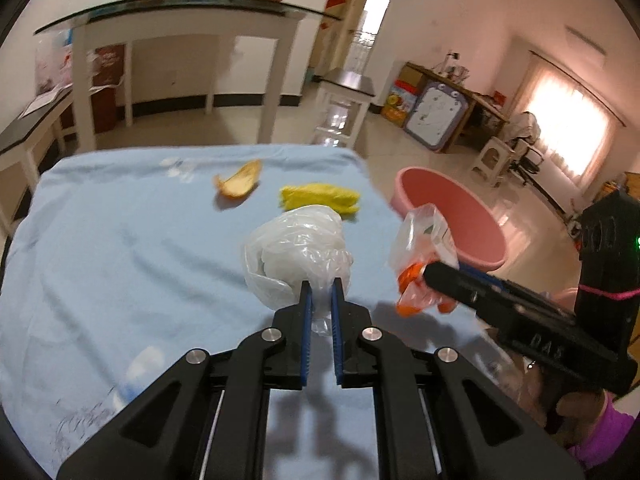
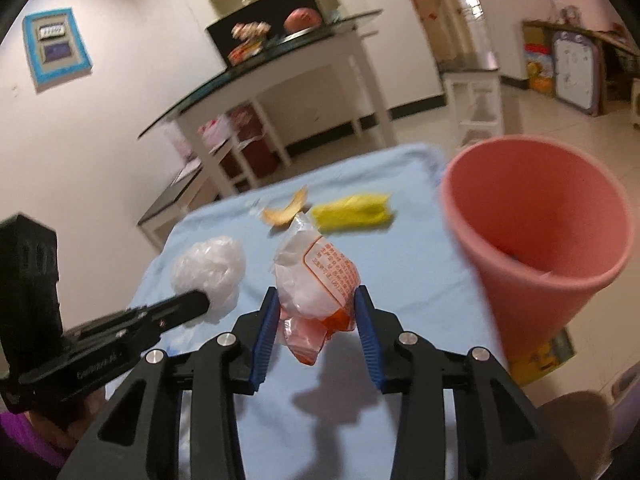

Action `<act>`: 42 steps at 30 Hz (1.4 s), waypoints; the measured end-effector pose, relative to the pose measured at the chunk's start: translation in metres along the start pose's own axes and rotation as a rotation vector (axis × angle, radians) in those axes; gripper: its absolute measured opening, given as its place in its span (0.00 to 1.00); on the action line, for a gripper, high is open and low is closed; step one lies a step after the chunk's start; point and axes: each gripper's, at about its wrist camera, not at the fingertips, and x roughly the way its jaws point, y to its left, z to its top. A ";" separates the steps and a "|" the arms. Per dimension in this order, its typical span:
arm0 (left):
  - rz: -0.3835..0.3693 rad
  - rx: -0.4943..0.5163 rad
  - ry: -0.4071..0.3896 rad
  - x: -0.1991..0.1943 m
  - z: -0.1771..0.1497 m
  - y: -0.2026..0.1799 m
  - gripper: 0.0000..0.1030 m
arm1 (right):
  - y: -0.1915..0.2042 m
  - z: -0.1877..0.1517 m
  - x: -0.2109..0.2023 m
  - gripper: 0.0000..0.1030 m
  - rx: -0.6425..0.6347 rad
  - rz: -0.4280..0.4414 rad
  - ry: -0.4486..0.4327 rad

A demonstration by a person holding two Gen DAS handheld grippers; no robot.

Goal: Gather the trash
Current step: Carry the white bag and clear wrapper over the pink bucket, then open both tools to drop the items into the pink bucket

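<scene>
Two grippers each pinch trash above the blue cloth (image 1: 120, 240): the left gripper (image 1: 320, 300) is clamped on a crumpled clear bag (image 1: 296, 252), the right gripper (image 2: 316, 312) on an orange wrapper (image 2: 320, 276). Right of both, just off the cloth's edge and nearer the right gripper, stands the pink bin (image 2: 532, 248). Farther off lie a peel (image 1: 240, 184) and a yellow wad (image 1: 320, 198).

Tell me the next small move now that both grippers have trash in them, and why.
Probably carry the right gripper rightward over the pink bin and open it. It is shut on the orange-and-clear wrapper, held above the blue cloth, and the bin's open mouth sits just to its right. The left gripper, shut on the crumpled clear plastic bag, can follow.
</scene>
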 end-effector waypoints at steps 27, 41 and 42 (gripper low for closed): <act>-0.229 0.173 0.105 0.127 0.058 -0.140 0.08 | -0.152 0.043 -0.024 0.38 0.170 -0.351 -0.126; -0.259 0.160 0.150 0.157 0.065 -0.145 0.31 | -0.170 0.044 -0.018 0.45 0.194 -0.377 -0.128; -0.264 0.156 0.151 0.157 0.064 -0.144 0.34 | -0.172 0.044 -0.018 0.47 0.196 -0.377 -0.126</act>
